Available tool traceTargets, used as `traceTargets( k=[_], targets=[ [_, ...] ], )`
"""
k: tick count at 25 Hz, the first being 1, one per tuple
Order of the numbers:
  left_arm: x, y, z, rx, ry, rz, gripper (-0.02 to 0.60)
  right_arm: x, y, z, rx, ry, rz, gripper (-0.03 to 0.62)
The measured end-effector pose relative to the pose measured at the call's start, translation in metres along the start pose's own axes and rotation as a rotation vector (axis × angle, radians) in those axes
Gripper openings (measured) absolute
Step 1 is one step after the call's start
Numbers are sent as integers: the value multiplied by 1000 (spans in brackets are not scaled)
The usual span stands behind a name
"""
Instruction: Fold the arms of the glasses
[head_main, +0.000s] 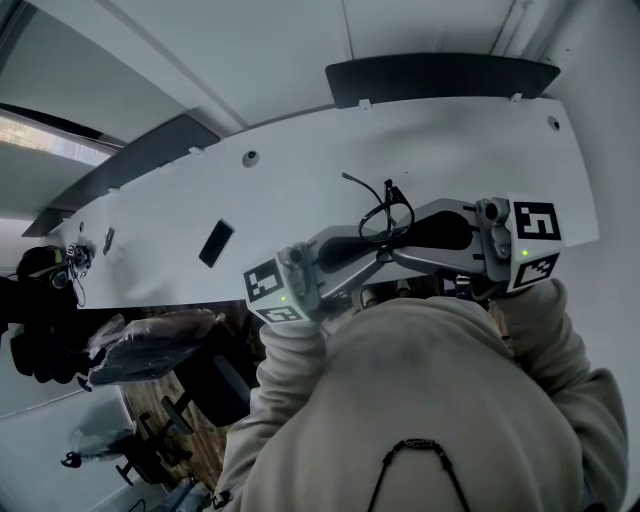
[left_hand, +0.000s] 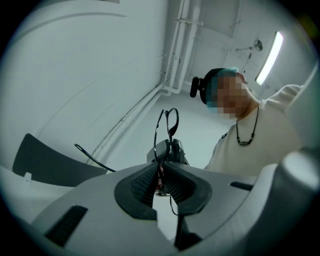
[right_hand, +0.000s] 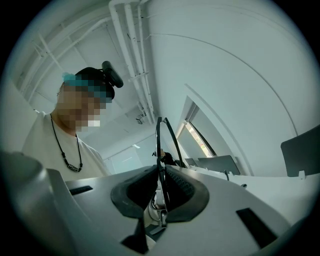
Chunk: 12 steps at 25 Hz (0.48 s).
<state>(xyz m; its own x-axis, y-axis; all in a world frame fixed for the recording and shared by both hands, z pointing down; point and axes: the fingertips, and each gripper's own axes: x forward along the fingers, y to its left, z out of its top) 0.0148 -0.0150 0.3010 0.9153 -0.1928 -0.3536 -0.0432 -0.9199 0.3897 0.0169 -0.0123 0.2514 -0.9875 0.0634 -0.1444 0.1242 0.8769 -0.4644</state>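
Thin black-framed glasses (head_main: 385, 215) hang in the air above the white table (head_main: 300, 180), held between both grippers. My left gripper (head_main: 376, 256) comes in from the lower left, my right gripper (head_main: 400, 247) from the right, and their tips meet under the lenses. In the left gripper view the left gripper (left_hand: 163, 163) is shut on the glasses (left_hand: 167, 125), whose rim stands edge-on above the pads; one arm (left_hand: 92, 159) sticks out to the left. In the right gripper view the right gripper (right_hand: 161, 168) pinches the glasses (right_hand: 162, 140) between its pads.
A flat black rectangular object (head_main: 215, 243) lies on the table to the left of the grippers. A dark panel (head_main: 440, 75) stands along the table's far edge. Another person (head_main: 40, 300) is at the far left, beside plastic-wrapped chairs (head_main: 150, 340).
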Motion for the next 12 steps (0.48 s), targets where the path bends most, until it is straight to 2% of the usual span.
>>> traceTargets(
  k=[9,12],
  targets=[
    [-3,-10,-2,-39,-29,-45,40,0,3,-1,0,-9,19,60],
    [0,-5,-4,-55,-30,-20,41,-1,-3,-1,35,-10,13,59]
  ],
)
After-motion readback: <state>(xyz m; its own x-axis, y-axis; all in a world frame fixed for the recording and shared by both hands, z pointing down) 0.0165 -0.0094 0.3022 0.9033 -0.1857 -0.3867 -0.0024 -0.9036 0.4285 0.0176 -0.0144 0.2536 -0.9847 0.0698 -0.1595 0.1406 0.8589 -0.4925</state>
